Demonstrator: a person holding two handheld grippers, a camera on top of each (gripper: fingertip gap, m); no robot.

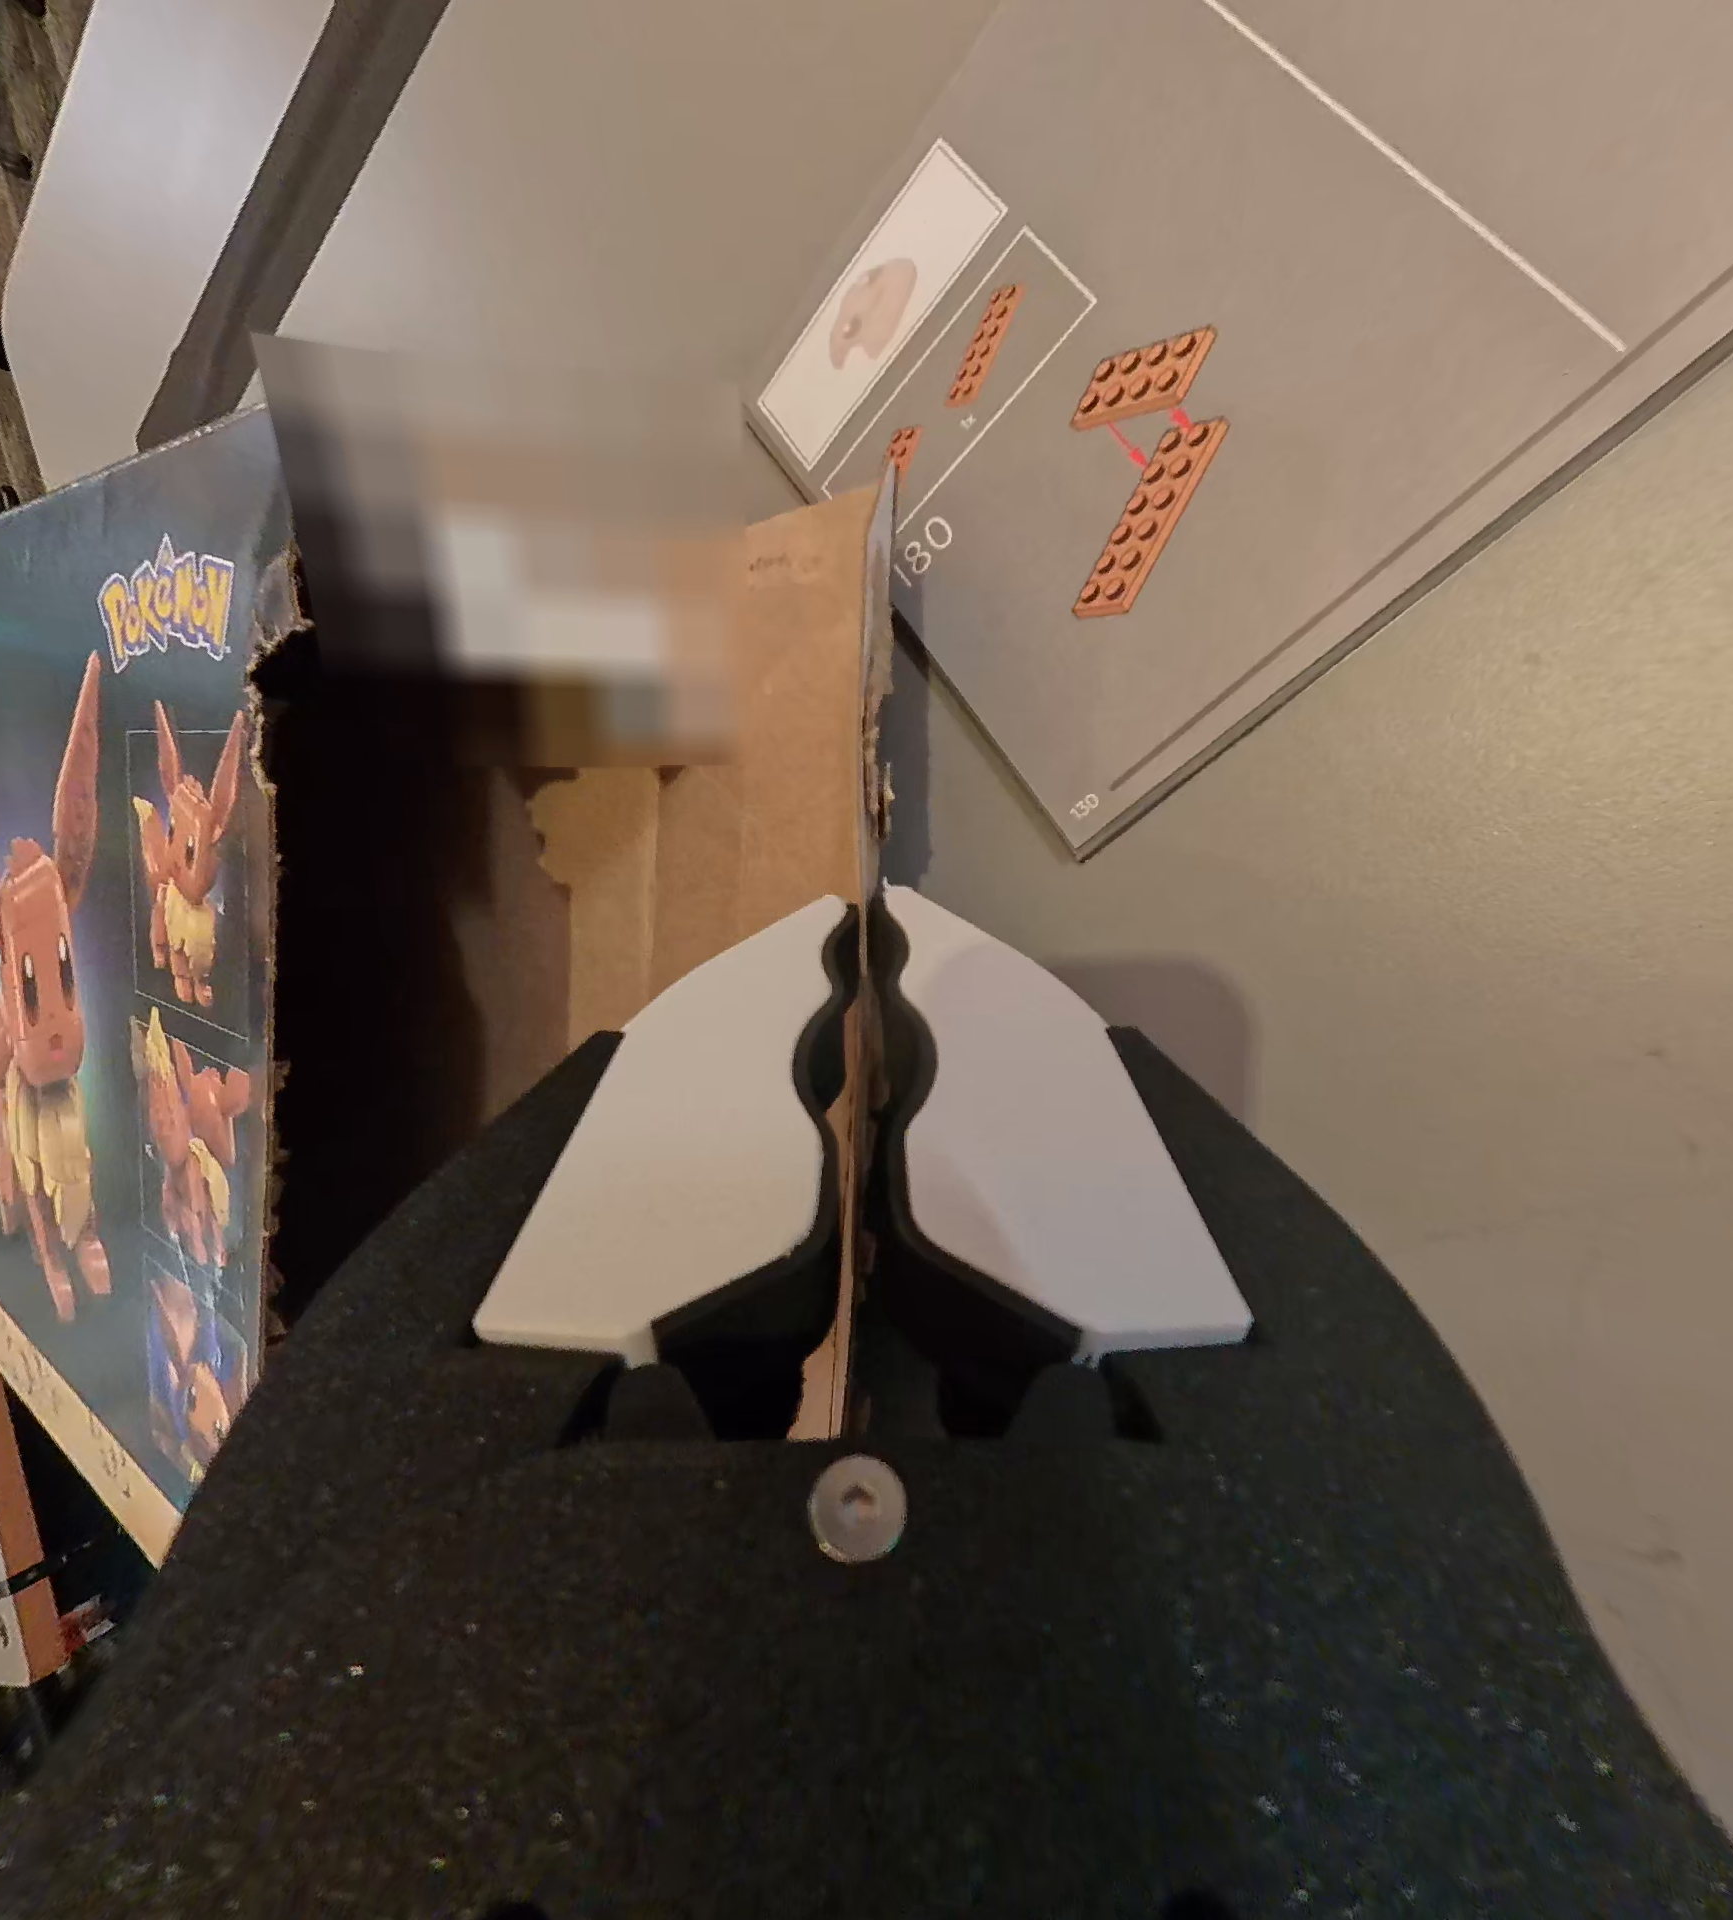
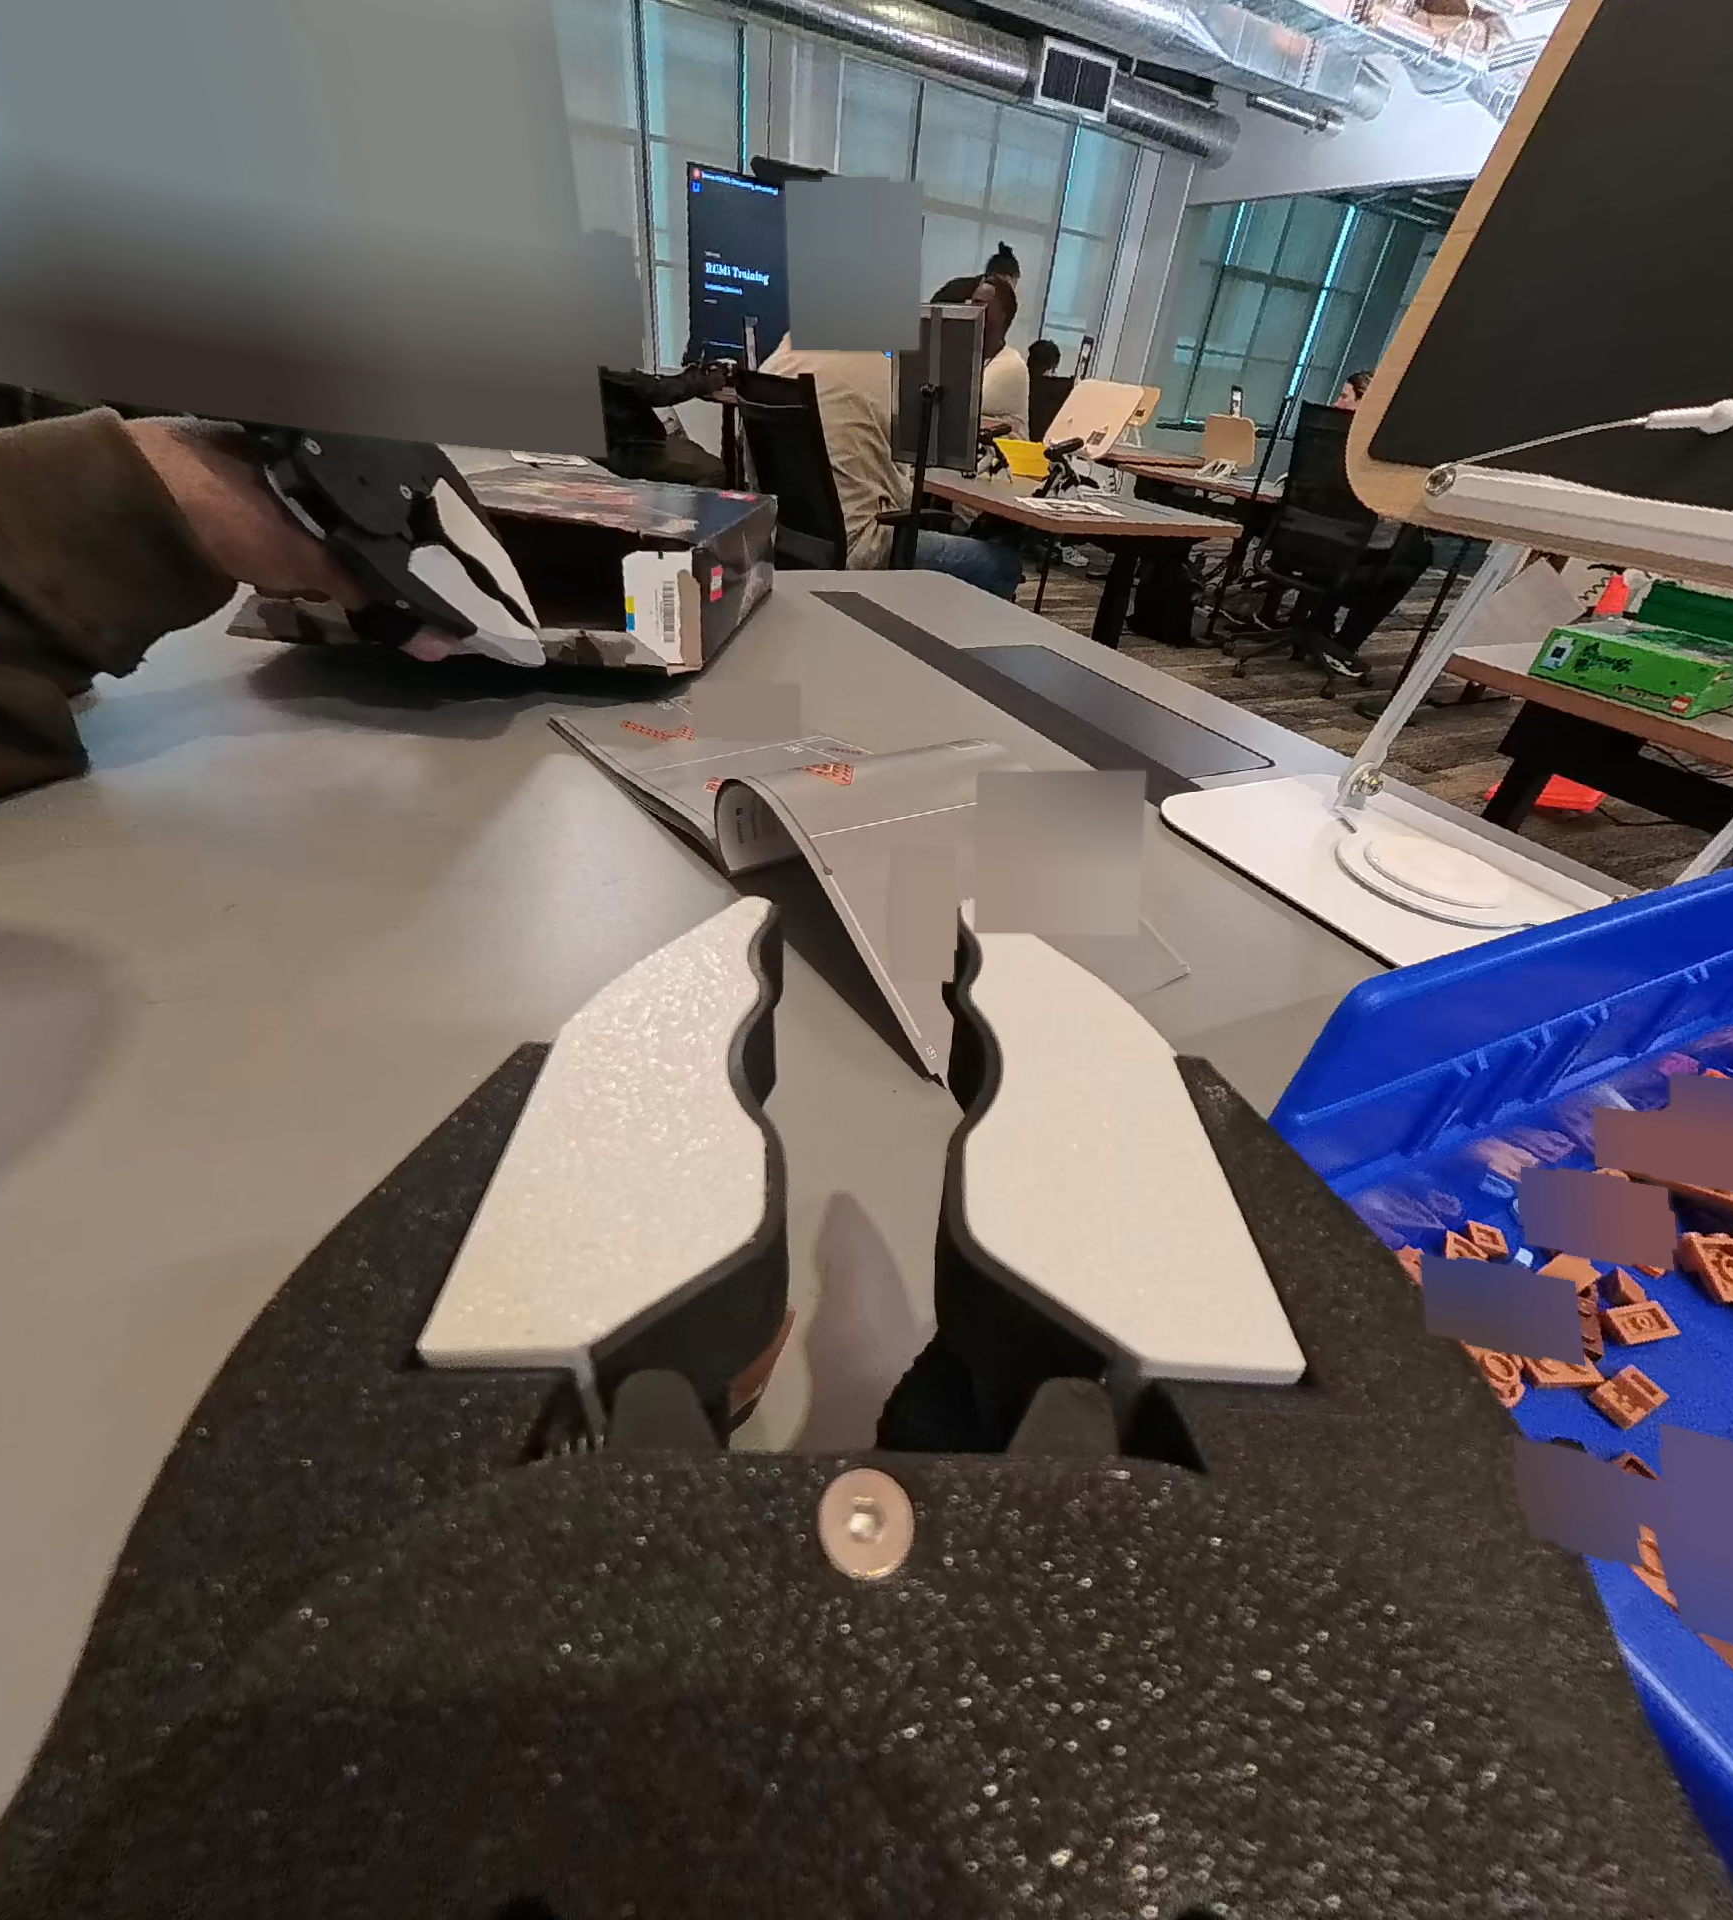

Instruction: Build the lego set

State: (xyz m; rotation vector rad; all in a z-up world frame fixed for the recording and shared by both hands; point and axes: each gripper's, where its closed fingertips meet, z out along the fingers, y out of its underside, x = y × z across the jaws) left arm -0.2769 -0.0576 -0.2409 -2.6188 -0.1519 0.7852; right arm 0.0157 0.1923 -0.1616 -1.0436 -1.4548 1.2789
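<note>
Hidden or cut off:
- Set box (image 1: 93, 935): left and lower parts cut by the left wrist view's edge; interior dark, contents not discernible.
- Instruction booklet (image 1: 1309, 436): lower-left corner hidden behind the box flap (image 1: 867, 727); upper right runs out of view.
- Blue bin (image 2: 1527, 997): cut by the right edge; several brown pieces (image 2: 1724, 1268) under mosaic patches.
- Lamp (image 2: 1610, 239): top cropped.

Left wrist view: the set box (image 1: 93, 935), at nine o'clock, carries a yellow-and-blue logo above its printed pictures. The open instruction booklet (image 1: 1257, 436), at one o'clock, bears pale step and page numerals. Right wrist view: a dark monitor (image 2: 737, 260) at twelve o'clock shows white lettering. A barcode sticker (image 2: 672, 603) sits on the box's end flap, at eleven o'clock.
</note>
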